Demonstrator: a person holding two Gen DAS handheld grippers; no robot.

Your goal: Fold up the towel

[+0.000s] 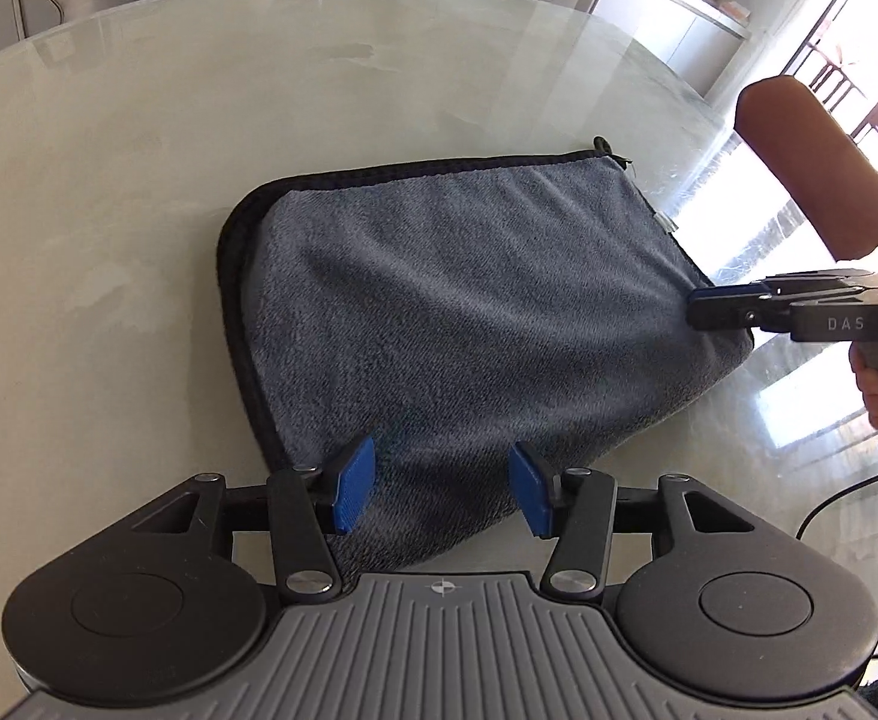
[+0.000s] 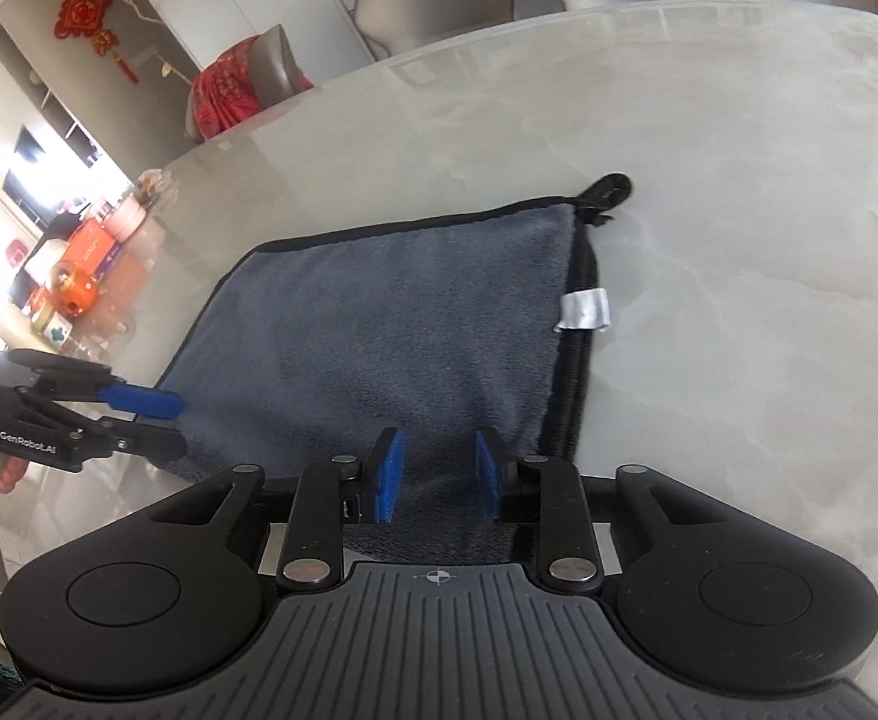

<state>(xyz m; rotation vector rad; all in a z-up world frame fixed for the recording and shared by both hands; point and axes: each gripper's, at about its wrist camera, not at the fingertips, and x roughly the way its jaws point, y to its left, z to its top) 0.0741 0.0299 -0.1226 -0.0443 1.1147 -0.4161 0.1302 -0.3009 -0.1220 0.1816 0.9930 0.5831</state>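
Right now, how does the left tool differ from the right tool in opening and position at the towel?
The left tool stands wider open than the right tool. The left tool sits at the towel edge without the label; the right tool sits near the edge with the silver label. Both are open, with grey towel between their blue pads.

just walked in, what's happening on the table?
A person with a handheld gripper in each hand is folding a grey towel on a pale marble-look table. The towel already lies doubled over, black-trimmed edges stacked. The left gripper and right gripper are both open, each at a near edge of the towel with cloth between the fingers, nothing clamped. A silver tag sticks out from one side.
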